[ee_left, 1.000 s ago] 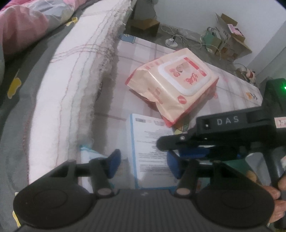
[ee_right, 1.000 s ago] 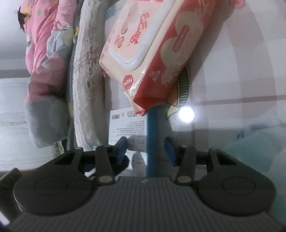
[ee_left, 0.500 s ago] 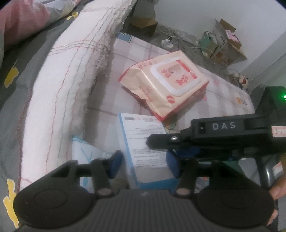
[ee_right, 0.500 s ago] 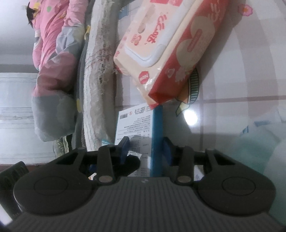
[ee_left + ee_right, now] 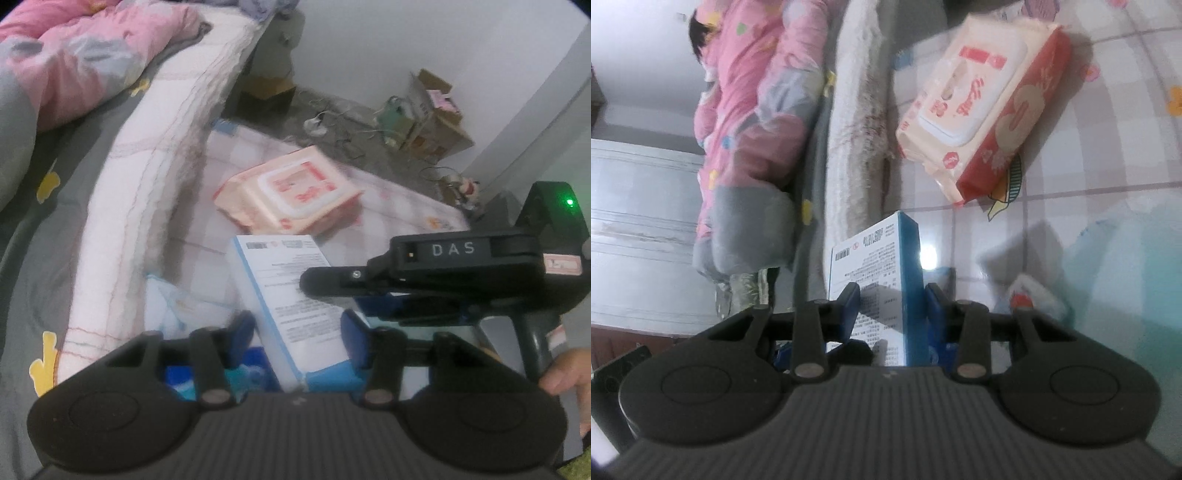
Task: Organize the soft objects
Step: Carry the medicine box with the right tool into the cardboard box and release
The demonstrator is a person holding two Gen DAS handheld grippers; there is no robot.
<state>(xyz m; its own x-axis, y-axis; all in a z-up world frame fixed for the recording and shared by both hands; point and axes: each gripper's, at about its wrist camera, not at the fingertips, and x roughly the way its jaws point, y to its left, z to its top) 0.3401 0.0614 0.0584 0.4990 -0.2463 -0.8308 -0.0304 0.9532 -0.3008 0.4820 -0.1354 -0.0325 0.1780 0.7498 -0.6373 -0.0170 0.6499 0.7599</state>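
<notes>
- Lying along the far left of the left wrist view, a pink and grey quilted blanket (image 5: 85, 62) rests on a grey sheet, with a white fringed mattress edge (image 5: 147, 177) running beside it.
- Further right, a peach and red plastic pack of wet wipes (image 5: 288, 195) lies flat on the pink checked glossy tabletop (image 5: 402, 199), well apart from both grippers.
- Just below it, a blue and white printed cardboard box (image 5: 291, 288) sits partly lifted, its near end between the blue pads of the left gripper (image 5: 297, 332).
- The left gripper's fingers stand apart, and I cannot tell whether either pad touches the box.
- At the right, the black right gripper (image 5: 424, 273) reaches in sideways over the box.
- From the right wrist view, the right gripper (image 5: 890, 310) has its blue pads (image 5: 932, 306) closed against both sides of the box (image 5: 886, 266).
</notes>
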